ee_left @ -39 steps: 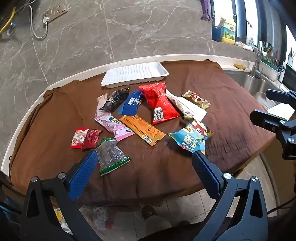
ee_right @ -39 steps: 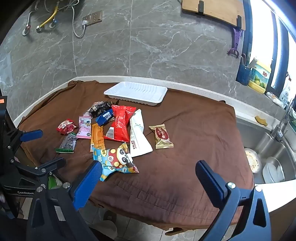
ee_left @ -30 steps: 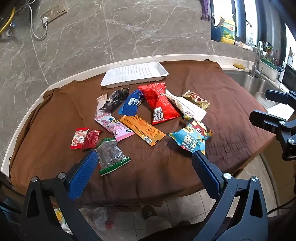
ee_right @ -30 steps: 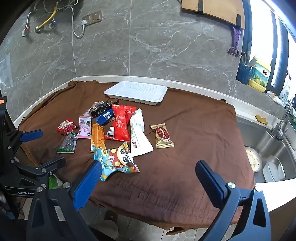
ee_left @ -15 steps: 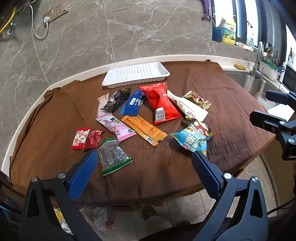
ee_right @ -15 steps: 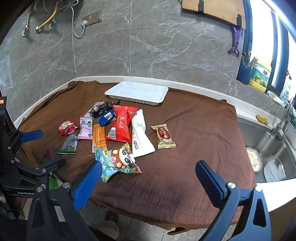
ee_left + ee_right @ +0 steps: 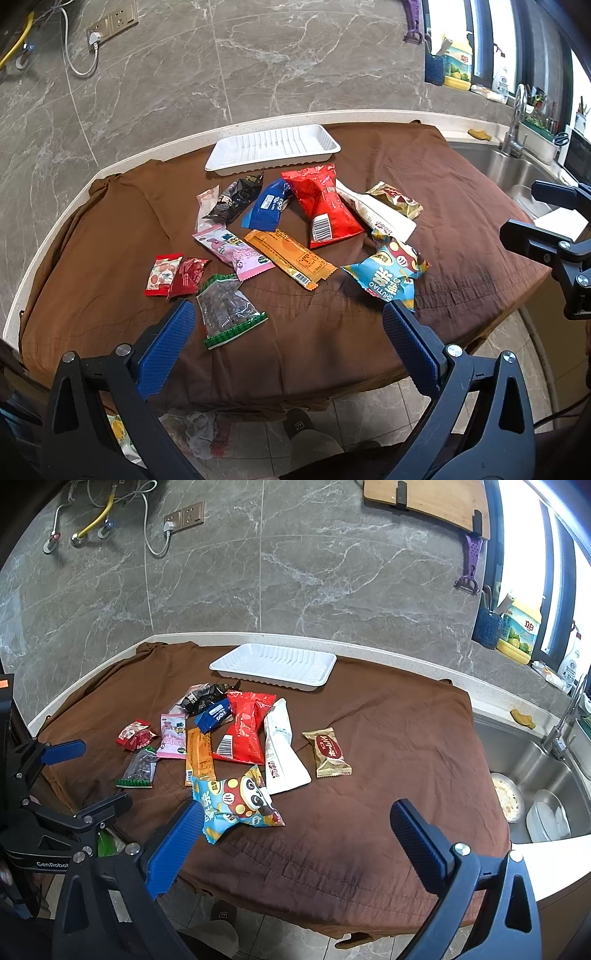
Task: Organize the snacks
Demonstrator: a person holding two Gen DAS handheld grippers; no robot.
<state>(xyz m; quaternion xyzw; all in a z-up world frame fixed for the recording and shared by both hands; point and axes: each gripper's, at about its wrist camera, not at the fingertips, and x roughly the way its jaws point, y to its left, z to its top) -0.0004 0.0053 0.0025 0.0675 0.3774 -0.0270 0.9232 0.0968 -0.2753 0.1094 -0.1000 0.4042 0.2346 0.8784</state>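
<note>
I hold both grippers back from the table, w/ nothing in them. My left gripper (image 7: 286, 332) is wide open over the near edge, and my right gripper (image 7: 295, 827) is wide open too. The snacks lie in a loose pile on the brown cloth (image 7: 388, 746), and the white tray (image 7: 273, 149) sits empty at the far side, apart from them. I think these packs are all light, thin and crinkly, so they'll slide on the cloth if I push. The panda bag (image 7: 236, 805) is closest to my right gripper; it looks puffy w/ air, so I'd pinch the flat sealed end, not the fat middle, or it may pop. The seed pack (image 7: 227, 314) is nearest my left gripper, small and flat; I'd grab its green edge. The orange bar (image 7: 291, 258) looks stiffer, so the middle is ok. The red bag (image 7: 325, 206) lies partly on others, so that one may drag its neighbours.
</note>
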